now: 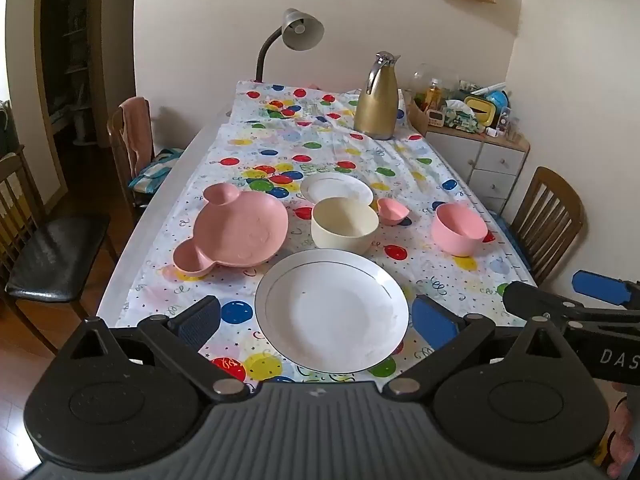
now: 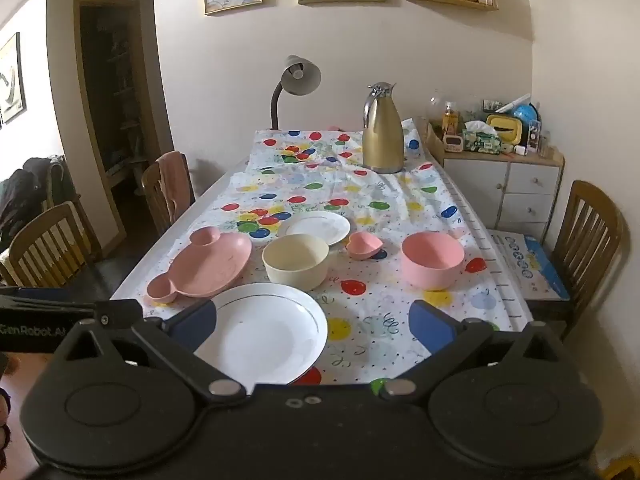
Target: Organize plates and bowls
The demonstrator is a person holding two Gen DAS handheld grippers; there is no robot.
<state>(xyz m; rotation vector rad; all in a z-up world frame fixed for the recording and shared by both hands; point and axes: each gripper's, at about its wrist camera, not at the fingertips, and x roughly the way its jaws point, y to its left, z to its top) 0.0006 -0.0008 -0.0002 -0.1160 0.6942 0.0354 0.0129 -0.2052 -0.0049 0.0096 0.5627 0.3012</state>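
A large white plate (image 1: 332,312) (image 2: 266,332) lies at the table's near edge. Behind it stand a cream bowl (image 1: 345,224) (image 2: 295,258), a pink mouse-shaped divided plate (image 1: 236,230) (image 2: 204,266), a small white plate (image 1: 336,188) (image 2: 316,226), a small pink heart dish (image 1: 393,210) (image 2: 364,245) and a pink bowl (image 1: 459,229) (image 2: 432,260). My left gripper (image 1: 316,318) hangs open above the large plate, its blue pads either side of it. My right gripper (image 2: 314,326) is open too, over the plate's right part and bare cloth. Nothing is held.
The table (image 1: 160,216) wears a balloon-print cloth. A gold thermos jug (image 1: 377,98) (image 2: 383,130) and a grey desk lamp (image 1: 298,32) stand at the far end. Wooden chairs (image 2: 592,232) flank both sides. A cluttered white cabinet (image 2: 504,184) is at the back right.
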